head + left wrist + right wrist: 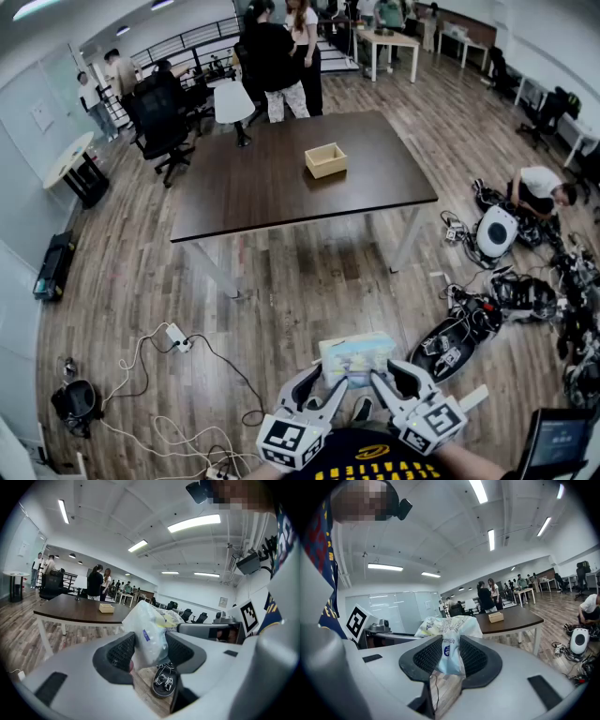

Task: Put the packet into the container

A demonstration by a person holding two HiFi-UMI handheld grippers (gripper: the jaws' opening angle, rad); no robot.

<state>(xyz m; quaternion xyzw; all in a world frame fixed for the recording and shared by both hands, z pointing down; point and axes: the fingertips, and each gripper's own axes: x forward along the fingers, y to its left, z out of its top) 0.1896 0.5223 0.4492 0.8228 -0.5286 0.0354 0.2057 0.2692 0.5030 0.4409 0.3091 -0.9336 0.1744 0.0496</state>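
Observation:
A pale plastic packet [356, 358] with yellow and blue print hangs low in front of my body, over the wooden floor. My left gripper [319, 386] is shut on its left end, and the pads squeeze the packet [149, 632] in the left gripper view. My right gripper [392, 380] is shut on the other end, pinching the packet [450, 641] between its ribbed pads. The container [325, 159] is a small open tan box on the dark table [262, 202], well ahead of both grippers. The same container shows as a small box in the left gripper view [106, 608] and in the right gripper view [495, 617].
White cables and a power strip [178, 337] trail over the floor at my left. Robot gear [469, 328] lies at the right, and a crouching person [542, 187] is there too. People [281, 56] and office chairs [159, 122] stand beyond the table.

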